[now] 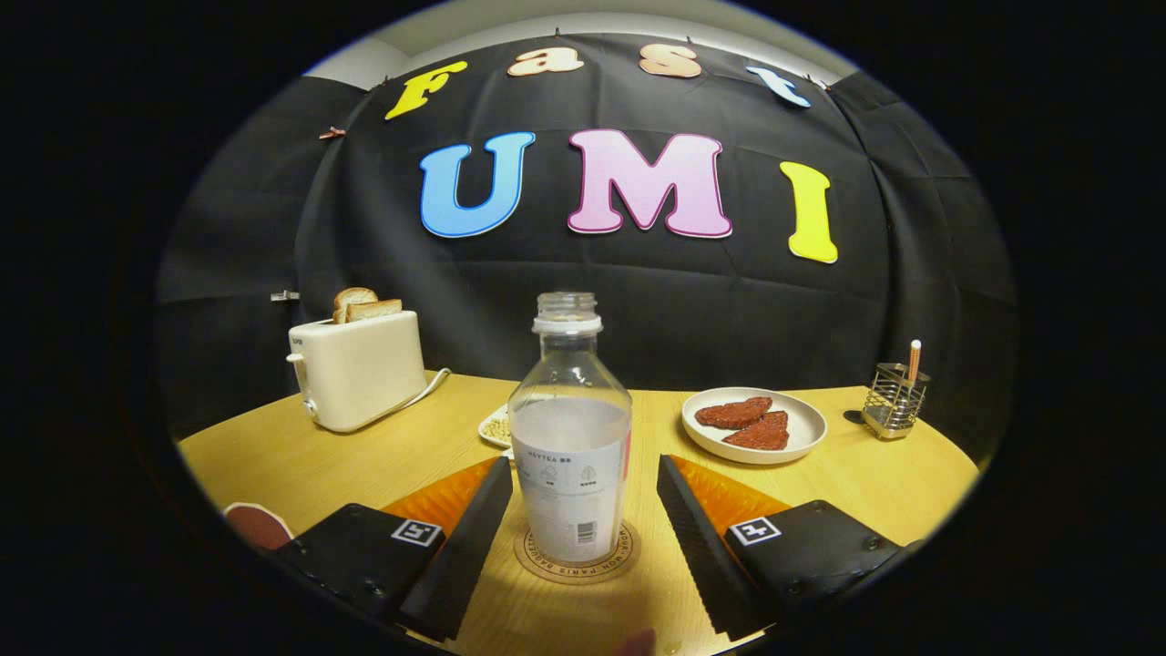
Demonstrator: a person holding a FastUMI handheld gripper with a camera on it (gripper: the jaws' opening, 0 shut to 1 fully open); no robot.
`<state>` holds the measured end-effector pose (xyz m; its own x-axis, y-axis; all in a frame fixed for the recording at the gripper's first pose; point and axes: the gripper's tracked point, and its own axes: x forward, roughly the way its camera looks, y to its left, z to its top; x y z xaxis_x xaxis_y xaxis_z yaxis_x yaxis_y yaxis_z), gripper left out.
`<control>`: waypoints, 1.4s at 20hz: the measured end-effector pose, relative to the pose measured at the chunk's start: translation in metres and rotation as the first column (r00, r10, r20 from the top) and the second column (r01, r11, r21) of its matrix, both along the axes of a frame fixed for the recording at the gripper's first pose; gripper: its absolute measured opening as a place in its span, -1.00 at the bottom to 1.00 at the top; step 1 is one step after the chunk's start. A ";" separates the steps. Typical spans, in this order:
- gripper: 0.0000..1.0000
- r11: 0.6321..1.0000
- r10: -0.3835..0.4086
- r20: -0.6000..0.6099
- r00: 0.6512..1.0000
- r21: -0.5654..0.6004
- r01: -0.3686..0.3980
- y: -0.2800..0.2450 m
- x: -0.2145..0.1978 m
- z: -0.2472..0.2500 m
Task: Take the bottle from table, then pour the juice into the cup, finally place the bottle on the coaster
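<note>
Far left on the light wood-grain table (364,465) there's a cream toaster (358,369), boxy with rounded corners and a smooth shell, with two slices of toast (364,305) poking out the top and a white cord trailing off its right side. Right at the near left corner a reddish-brown round thing (258,526) peeks in, can't tell what it is.

Middle of the scene is the bottle (570,433): clear plastic, rounded shoulders, narrow threaded neck with no cap on, a pale milky drink filling it to about the shoulder, and a white paper label wrapped round the lower half. It's standing upright on a round tan coaster (577,558) with lettering around the rim (too small to read). Behind the bottle's left side a small white dish (495,426) with something pale and grainy on it is mostly hidden.

The gripper (577,510) sits low and level with the table, its fingers (465,538) spread wide on either side of the bottle, with a visible gap on each side, so not touching it.

Further right, a white round plate (802,437) holds two dark red wedge-shaped pieces (747,421). Far right, a little wire holder (894,401) with a single stick standing in it.
</note>
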<state>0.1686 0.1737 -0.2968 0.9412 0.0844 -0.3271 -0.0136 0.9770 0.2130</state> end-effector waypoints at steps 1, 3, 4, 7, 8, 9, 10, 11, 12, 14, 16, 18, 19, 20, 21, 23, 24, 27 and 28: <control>0.96 1.000 -0.003 0.001 1.000 -0.001 0.003 -0.005 -0.004 0.005; 0.96 1.000 -0.012 -0.001 1.000 0.004 0.012 -0.013 -0.013 0.016; 0.97 1.000 -0.016 -0.003 1.000 0.006 0.016 -0.018 -0.019 0.022; 0.96 0.999 -0.027 0.002 1.000 -0.021 0.027 -0.036 -0.040 0.043; 0.96 0.999 -0.035 0.002 0.999 -0.034 0.035 -0.044 -0.048 0.052; 0.96 0.998 -0.040 0.002 0.999 -0.038 0.041 -0.052 -0.055 0.061; 0.96 0.998 -0.049 0.001 0.999 -0.038 0.049 -0.058 -0.063 0.070; 0.96 0.998 -0.057 -0.001 0.998 -0.038 0.057 -0.065 -0.071 0.078; 0.96 0.997 -0.065 0.000 0.998 -0.041 0.065 -0.071 -0.079 0.087; 0.96 0.996 -0.078 0.004 0.997 -0.049 0.078 -0.083 -0.093 0.103; 0.95 0.993 -0.089 0.004 0.996 -0.071 0.089 -0.096 -0.104 0.116; 0.96 0.990 -0.100 0.008 0.995 -0.101 0.101 -0.106 -0.113 0.130; 0.96 0.988 -0.107 0.011 0.994 -0.113 0.108 -0.111 -0.117 0.137; 0.95 0.986 -0.111 0.017 0.994 -0.124 0.113 -0.115 -0.122 0.144; 0.96 0.984 -0.119 0.019 0.993 -0.133 0.121 -0.120 -0.126 0.150; 0.95 0.981 -0.135 0.028 0.990 -0.133 0.138 -0.129 -0.136 0.165; 0.95 0.981 -0.142 0.034 0.989 -0.129 0.145 -0.132 -0.141 0.172; 0.95 0.977 -0.157 0.040 0.987 -0.139 0.161 -0.147 -0.158 0.187; 0.94 0.976 -0.158 0.040 0.987 -0.148 0.162 -0.151 -0.163 0.192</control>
